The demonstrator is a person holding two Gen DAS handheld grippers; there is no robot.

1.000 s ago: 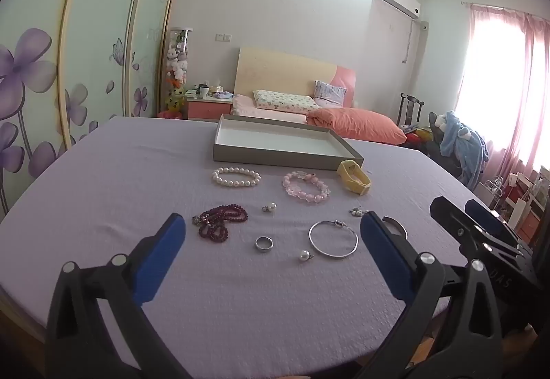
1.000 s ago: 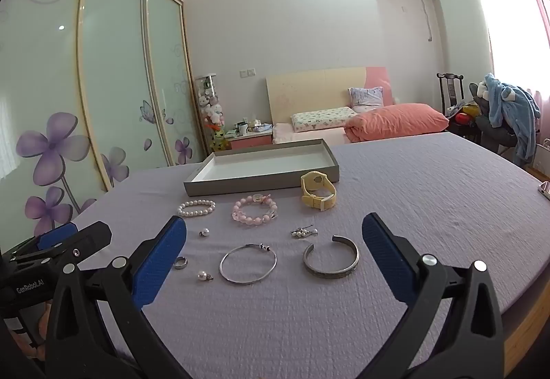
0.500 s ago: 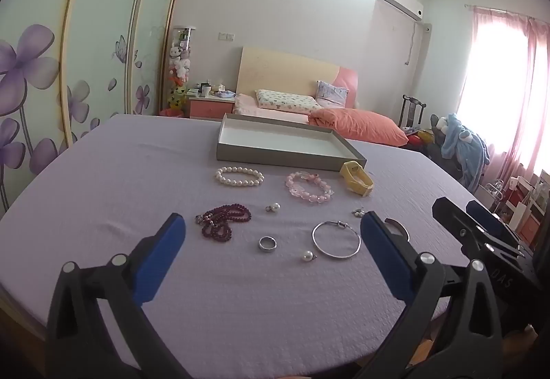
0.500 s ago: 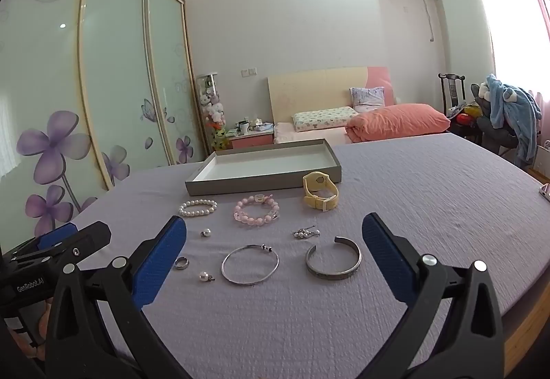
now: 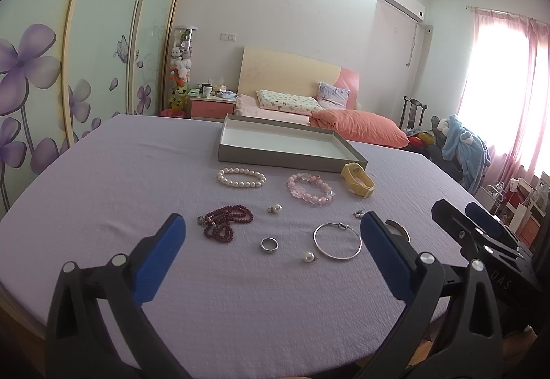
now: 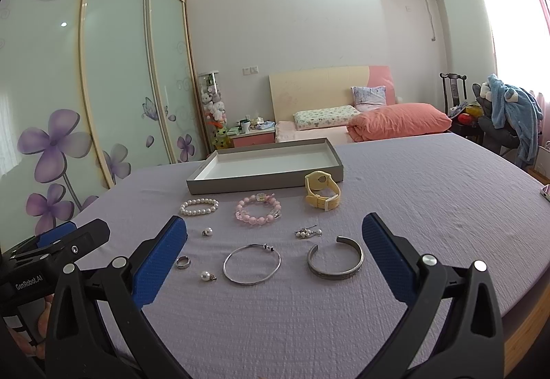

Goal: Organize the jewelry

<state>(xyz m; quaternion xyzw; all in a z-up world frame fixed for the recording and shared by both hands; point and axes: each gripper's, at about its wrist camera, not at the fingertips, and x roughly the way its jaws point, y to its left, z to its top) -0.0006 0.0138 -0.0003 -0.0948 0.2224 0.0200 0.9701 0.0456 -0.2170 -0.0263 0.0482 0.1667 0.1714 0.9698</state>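
A grey tray [image 5: 285, 161] [image 6: 261, 181] with a white floor stands on the lilac table. In front of it lie a white pearl bracelet [image 5: 240, 177] [image 6: 199, 207], a pink bead bracelet [image 5: 310, 192] [image 6: 258, 209] and a yellow watch [image 5: 357, 179] [image 6: 322, 194]. Nearer lie dark red beads [image 5: 224, 223], a ring [image 5: 268, 245] [image 6: 183, 262], a thin silver bangle [image 5: 337, 241] [image 6: 251, 264] and a silver cuff [image 6: 335, 262]. My left gripper [image 5: 271, 239] hangs open over the ring. Open too, my right gripper [image 6: 274, 236] frames the bangle and cuff.
Two loose pearl pendants [image 5: 275, 208] [image 5: 308, 256] and a small pearl cluster [image 6: 308, 233] lie among the pieces. The table's front edge runs just below both grippers. A bed [image 6: 361, 124] and a chair with blue clothes [image 6: 512, 117] stand behind the table.
The left wrist view has crept slightly forward and up, so the jewelry sits a little nearer. The right wrist view has barely shifted. Both grippers stay open.
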